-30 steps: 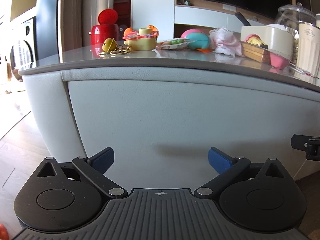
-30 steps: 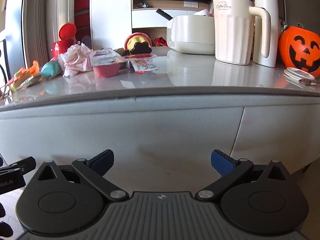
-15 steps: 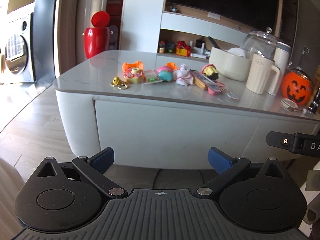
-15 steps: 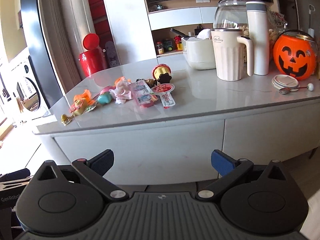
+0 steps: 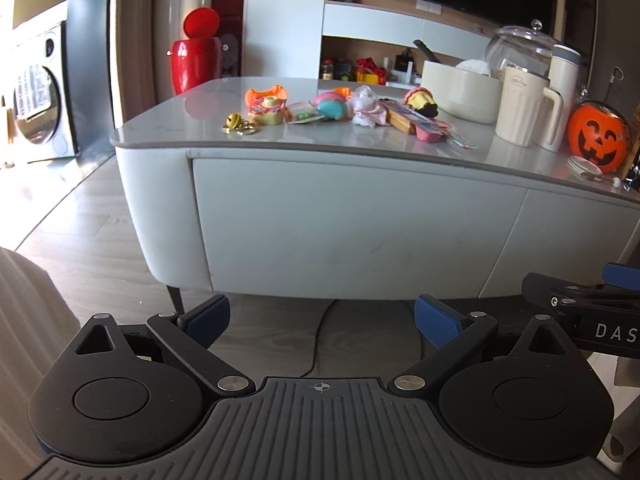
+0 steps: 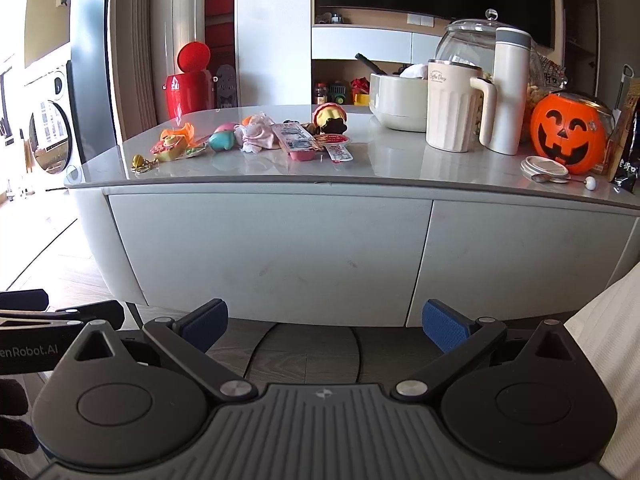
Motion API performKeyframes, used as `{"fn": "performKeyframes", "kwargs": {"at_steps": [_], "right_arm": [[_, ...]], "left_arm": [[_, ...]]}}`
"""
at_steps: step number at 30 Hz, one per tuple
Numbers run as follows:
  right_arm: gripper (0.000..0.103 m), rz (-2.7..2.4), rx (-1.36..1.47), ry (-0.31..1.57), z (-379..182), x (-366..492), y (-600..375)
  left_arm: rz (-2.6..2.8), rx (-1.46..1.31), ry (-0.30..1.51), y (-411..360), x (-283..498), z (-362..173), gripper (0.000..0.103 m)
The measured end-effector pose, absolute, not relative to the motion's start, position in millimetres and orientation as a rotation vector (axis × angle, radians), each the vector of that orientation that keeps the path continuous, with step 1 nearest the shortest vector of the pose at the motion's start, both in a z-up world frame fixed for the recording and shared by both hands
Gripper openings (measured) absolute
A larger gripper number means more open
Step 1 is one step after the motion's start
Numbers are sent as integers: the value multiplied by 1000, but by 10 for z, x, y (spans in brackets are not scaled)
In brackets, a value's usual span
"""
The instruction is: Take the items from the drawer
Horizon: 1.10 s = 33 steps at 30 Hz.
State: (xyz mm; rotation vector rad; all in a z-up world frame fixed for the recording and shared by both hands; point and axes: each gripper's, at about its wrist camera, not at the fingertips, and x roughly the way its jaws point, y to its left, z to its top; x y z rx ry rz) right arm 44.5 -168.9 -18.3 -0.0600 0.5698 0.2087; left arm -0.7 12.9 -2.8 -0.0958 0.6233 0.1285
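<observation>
**Both grippers empty, drawers closed, items out on worktop**

Left gripper (image 5: 322,320) has its jaws spread wide with nothing between them, held low and well back from the cabinet. Right gripper (image 6: 324,322) is likewise spread and empty, beside the left one; each shows at the edge of the other's view.

Left drawer front (image 6: 268,256) and right drawer front (image 6: 520,264) both sit flush and closed under the grey worktop (image 6: 400,168). Drawer contents not visible.

Small items lie in a loose row on the worktop's left half: gold bell keychain (image 5: 238,124) nearest the left corner, orange-yellow toy (image 5: 267,106) just beside it, teal-pink egg toy (image 5: 332,106), pink cloth bundle (image 5: 368,112), flat printed packet (image 6: 294,136), pink jelly cup (image 6: 304,154) with its printed lid, red-yellow cupcake toy (image 6: 330,118).

Containers on the right half: cream bowl (image 6: 396,100) with something white and a dark handle sticking out; ribbed cream lidded mug (image 6: 452,108), contents hidden; tall cream flask (image 6: 510,92), capped; glass jar (image 6: 464,40) with lid behind them, contents unclear; orange pumpkin bucket (image 6: 568,132), inside not visible. A flat round lid (image 6: 544,168) and a spoon (image 6: 564,179) lie in front of the pumpkin bucket.

Red bin (image 5: 194,64) with raised lid stands on the floor behind the worktop.
</observation>
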Motion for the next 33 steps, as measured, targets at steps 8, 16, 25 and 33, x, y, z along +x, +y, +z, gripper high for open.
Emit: {"fn": "performKeyframes", "kwargs": {"at_steps": [8,16,25,33], "right_arm": [[103,207,-121,596,-255,456,-1599],[103,207,-109,602,-260,472,-1615],[103,205,-86,615,-266,490,-1650],[103,205,-75,618,-268,500,-1663]], "left_arm": [[147,-80,649,131,22,-64,102],[141,-70,652,128,18,-76,102],[134,-63,653,118,20,-74,102],[126,-57,657,117,26,-75,102]]}}
